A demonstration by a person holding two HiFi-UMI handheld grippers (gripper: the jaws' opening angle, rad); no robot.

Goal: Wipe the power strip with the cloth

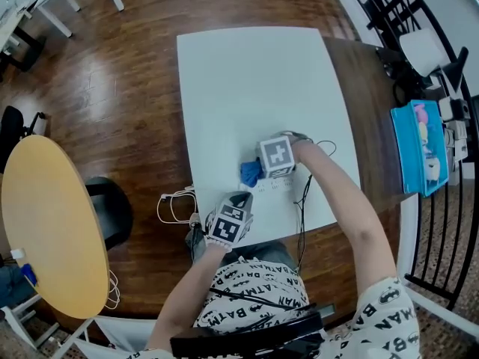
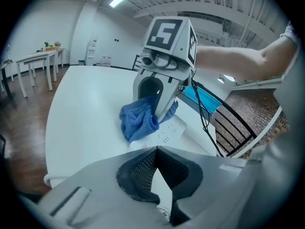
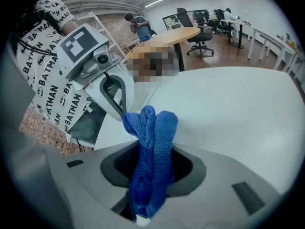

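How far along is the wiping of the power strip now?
Done: the right gripper has the cloth clamped, and the left gripper grips one end of the power strip. In hand: the cloth sits on the strip's top. Still to do: I cannot tell how much is wiped; the near sockets are uncovered.

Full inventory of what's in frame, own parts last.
table: 1, white, centre, on wood floor
power strip: 1, white, near table edge
cloth: 1, blue, against the strip
white cable: 1, white, looped off the table's left side
black cable: 1, black, over the near edge
round table: 1, yellow, far left
chair: 1, black, beside the round table
tray: 1, blue, right, by the railing
left tool: 1, grey, shut on the power strip
right tool: 1, grey, shut on the cloth
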